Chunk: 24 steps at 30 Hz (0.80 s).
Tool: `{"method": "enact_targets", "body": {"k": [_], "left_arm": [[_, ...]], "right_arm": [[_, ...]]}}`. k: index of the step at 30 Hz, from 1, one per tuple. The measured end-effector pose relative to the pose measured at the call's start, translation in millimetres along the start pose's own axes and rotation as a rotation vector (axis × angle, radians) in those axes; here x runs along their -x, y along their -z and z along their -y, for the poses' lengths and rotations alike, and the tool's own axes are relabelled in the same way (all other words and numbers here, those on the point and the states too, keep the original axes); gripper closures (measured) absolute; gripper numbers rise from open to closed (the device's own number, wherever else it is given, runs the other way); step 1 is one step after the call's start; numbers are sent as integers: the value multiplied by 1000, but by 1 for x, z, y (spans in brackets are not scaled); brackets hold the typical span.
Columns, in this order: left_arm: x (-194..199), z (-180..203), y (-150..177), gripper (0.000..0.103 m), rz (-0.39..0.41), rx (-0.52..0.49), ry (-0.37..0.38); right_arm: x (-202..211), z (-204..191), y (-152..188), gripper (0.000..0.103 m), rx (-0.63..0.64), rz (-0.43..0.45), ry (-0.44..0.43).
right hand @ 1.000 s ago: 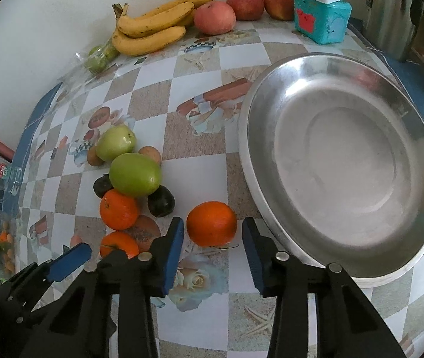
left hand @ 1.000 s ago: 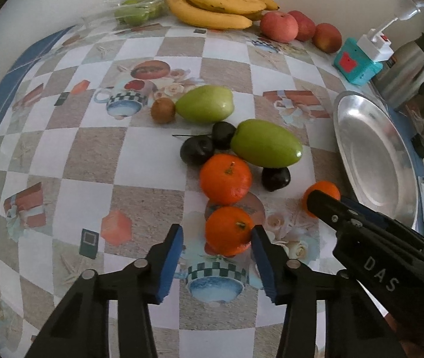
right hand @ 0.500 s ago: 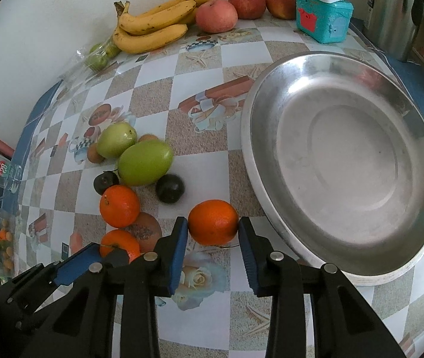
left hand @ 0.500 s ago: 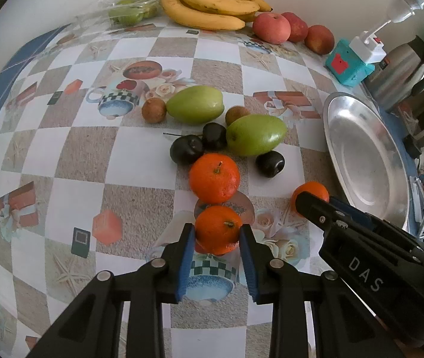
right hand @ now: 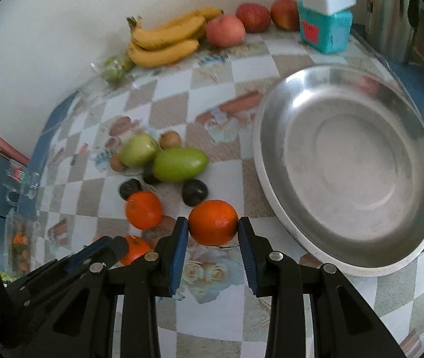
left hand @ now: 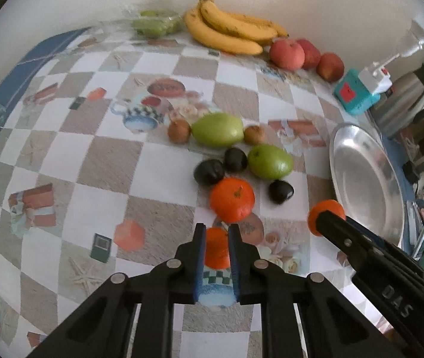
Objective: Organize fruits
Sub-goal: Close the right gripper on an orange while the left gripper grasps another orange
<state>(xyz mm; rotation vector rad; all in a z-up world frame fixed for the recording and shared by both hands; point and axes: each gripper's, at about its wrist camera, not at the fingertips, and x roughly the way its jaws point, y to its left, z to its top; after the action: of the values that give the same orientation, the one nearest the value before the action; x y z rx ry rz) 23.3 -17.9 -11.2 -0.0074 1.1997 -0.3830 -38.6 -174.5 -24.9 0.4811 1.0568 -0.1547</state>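
The left claw (left hand: 217, 240) has just clamped a small round orange tangerine (left hand: 217, 252) on the checkered tabletop (left hand: 62, 179); the right claw (right hand: 212, 228) grips another tangerine (right hand: 213, 222) beside the steel plate (right hand: 420, 232), so both seem ready to lift.

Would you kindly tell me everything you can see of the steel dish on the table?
The steel dish is a wide, shallow round basin of dull, scuffed metal with a flat centre, sloping wall and rolled rim. It sits upright on the checked tablecloth, nothing in it. The orange held between the right gripper pads lies just off its near rim, apparently not touching. A teal box stands behind it.
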Motion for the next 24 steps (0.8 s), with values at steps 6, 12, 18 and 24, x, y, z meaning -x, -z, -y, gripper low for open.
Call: {"method": "enact_targets", "body": {"k": [6, 12, 18, 24], "left_arm": [[-1, -8, -1, 83, -11, 43, 18], [-2, -14, -2, 30, -11, 60, -13], [-21, -9, 5, 30, -108, 26, -31], [-25, -6, 9, 33, -122, 12, -44]], "right_arm": [[8, -7, 0, 67, 10, 18, -3], [6, -6, 2, 67, 16, 8, 7], [7, -3, 3, 67, 8, 5, 17], [5, 0, 4, 67, 0, -8, 18]]}}
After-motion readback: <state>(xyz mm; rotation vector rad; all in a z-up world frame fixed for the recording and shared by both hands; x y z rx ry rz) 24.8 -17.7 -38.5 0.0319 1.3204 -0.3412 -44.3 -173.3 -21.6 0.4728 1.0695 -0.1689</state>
